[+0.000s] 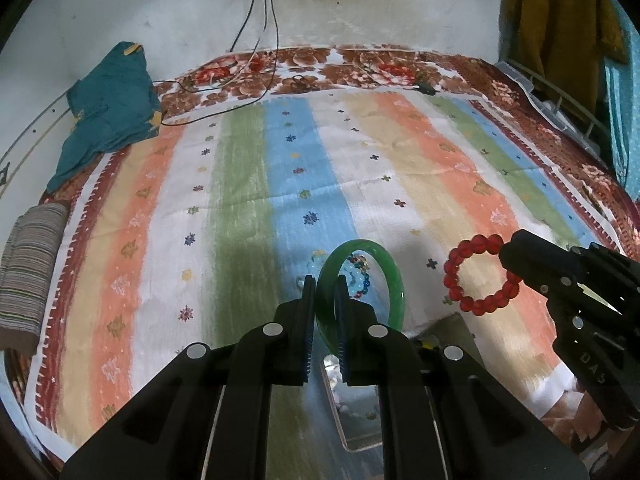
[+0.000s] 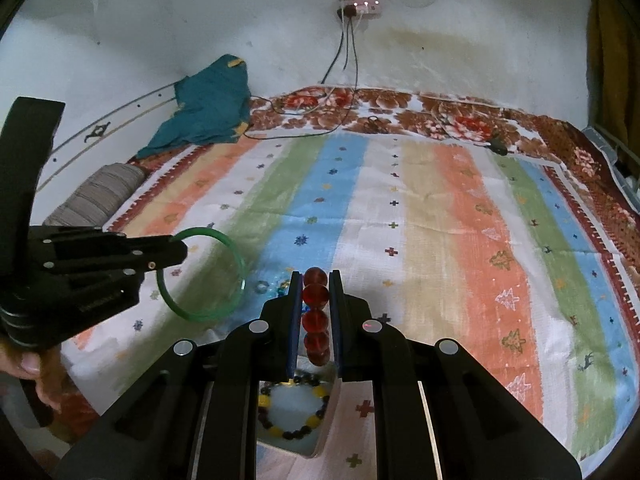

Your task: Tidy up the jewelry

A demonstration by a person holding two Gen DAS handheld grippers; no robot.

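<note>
From the left wrist view, the left tongs (image 1: 323, 292) are clamped on the rim of a green bangle (image 1: 360, 288), which stands upright between the pads, lifted off the bed. The grip takes only a narrow arc of a smooth, hard ring, so I judge it could pivot or slip out if the hand tilts or jolts. Just beyond the tongs, seen partly through the ring, a cluster of blue glass beads (image 1: 356, 276) lies on the striped bedsheet (image 1: 240, 184); a dropped bangle could land on them. To the right of the tongs, the right tongs (image 1: 505, 254) hold a red bead bracelet (image 1: 480, 276) hanging in the air nearby; the two tools are close enough that crossing paths could knock the pieces together. Below the tongs, a clear tray (image 1: 352, 420) shows only partly.

From the right wrist view, the right tongs (image 2: 316, 280) are clamped on the red bead bracelet (image 2: 316, 316), a run of beads lying between the pads. Round beads on a stretchy cord may roll out of the hold. Directly beneath the tongs sits a tray (image 2: 320, 432) with a dark and yellow bead bracelet (image 2: 296, 404) already in it; setting the red one there could tangle them. To the left, the left tongs (image 2: 182, 250) carry the green bangle (image 2: 204, 276), a hand (image 2: 36, 372) gripping the handle. Cables (image 2: 344, 92) and a teal cloth (image 2: 208, 104) lie far ahead, well out of the way.
</note>
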